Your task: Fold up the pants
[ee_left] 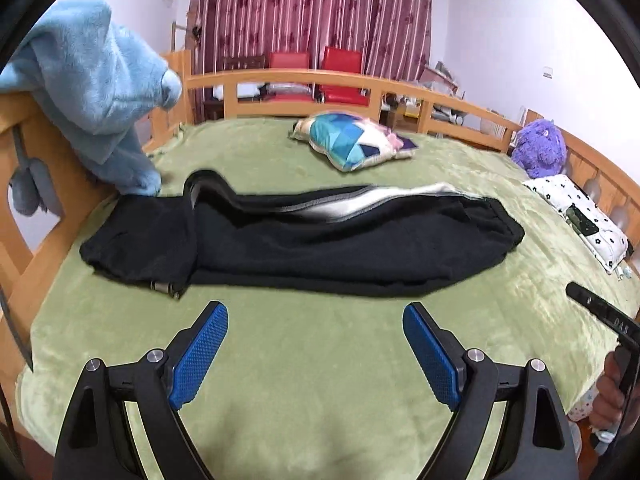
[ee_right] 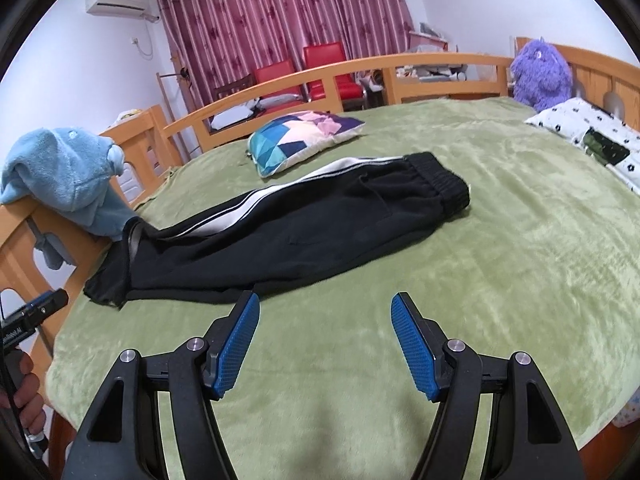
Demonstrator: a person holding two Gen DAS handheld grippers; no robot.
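Left wrist view: we've got both grippers, left (ee_left: 316, 312) and right (ee_right: 325, 304), spread wide and empty above the blanket (ee_left: 320, 380), black pants (ee_left: 304, 248) lying just ahead.

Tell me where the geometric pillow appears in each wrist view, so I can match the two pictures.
Left wrist: geometric pillow lies upper centre, behind the black pants.
Right wrist: geometric pillow lies centre-left, just behind the pants' white stripe.
Shared landmark: the red chairs behind the bed rail.

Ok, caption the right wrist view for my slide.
Open right tool poised over black pants laid lengthwise on green blanket.
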